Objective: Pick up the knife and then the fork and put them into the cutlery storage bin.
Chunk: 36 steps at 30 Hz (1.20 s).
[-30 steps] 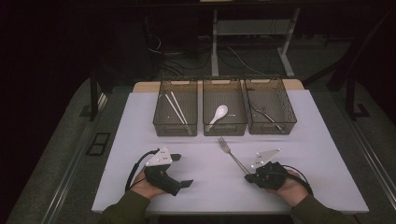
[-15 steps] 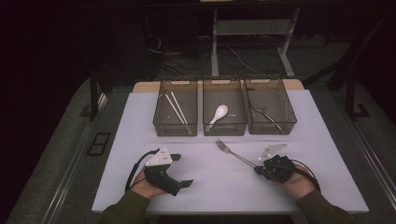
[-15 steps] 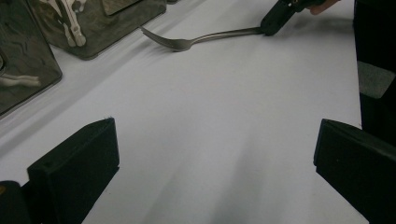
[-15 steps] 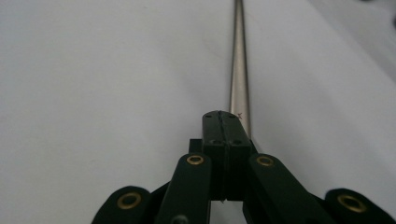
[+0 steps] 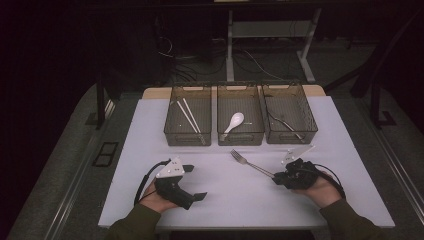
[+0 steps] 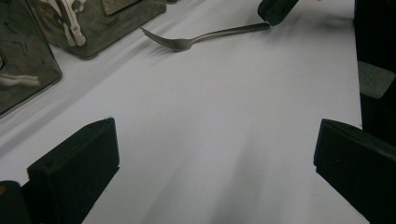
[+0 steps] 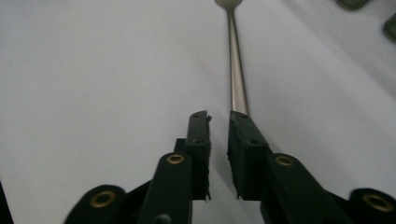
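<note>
My right claw (image 5: 276, 178) pinches the handle end of the fork (image 5: 250, 163), jaws nearly together with the steel shaft running forward from between them. The fork lies low over the white worktop (image 5: 150, 135), near its front right part, tines pointing toward the middle basket (image 5: 240, 136). My left claw (image 5: 196, 182) rests spread wide near the front left edge, holding nothing. Three wire baskets sit along the far edge; a white spoon (image 5: 233, 122) lies in the middle one.

Right gripper (image 5: 278, 178) holds the fork (image 5: 249, 162) by its handle; left gripper (image 5: 192, 182) rests at near left.
</note>
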{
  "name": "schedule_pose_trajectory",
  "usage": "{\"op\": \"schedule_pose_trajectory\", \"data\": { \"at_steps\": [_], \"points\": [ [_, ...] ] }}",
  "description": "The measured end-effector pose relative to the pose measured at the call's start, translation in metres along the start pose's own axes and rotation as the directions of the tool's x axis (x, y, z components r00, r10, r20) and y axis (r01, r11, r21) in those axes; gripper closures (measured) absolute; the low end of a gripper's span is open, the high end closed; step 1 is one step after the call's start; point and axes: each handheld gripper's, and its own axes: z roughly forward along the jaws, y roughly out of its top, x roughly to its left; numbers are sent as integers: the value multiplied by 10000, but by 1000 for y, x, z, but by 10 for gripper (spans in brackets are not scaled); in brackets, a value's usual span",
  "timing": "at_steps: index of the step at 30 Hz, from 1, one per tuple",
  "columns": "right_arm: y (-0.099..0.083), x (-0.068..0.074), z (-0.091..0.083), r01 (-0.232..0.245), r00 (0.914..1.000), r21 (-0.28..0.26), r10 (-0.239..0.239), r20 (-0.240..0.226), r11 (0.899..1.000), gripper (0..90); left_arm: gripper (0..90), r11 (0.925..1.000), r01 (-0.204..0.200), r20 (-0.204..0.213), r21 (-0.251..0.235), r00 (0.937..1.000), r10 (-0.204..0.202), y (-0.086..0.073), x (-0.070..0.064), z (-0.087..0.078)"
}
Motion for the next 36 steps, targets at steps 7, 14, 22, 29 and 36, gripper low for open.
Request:
{"op": "schedule_pose_trajectory", "data": {
  "at_steps": [7,14,22,29,36],
  "points": [
    [24,-10,-3,-87,9999,270,89,-104,9996,699,0,10000,60,-7,-30,10000,-60,0,0,1],
    [57,-14,9,192,9997,1074,-175,-169,9940,699,0,10000,48,-3,-37,10000,-48,0,0,0],
    [87,-13,36,975,9952,2218,-972,-127,9702,715,0,10000,43,44,-63,10000,-43,0,0,0],
    [98,-14,54,1156,9933,3022,-1095,-371,9462,758,0,10000,52,66,-53,10000,-52,0,0,0],
    [103,-13,66,1254,9921,3748,-1130,-549,9186,792,0,10000,55,84,-56,10000,-55,0,0,0]
  ]
}}
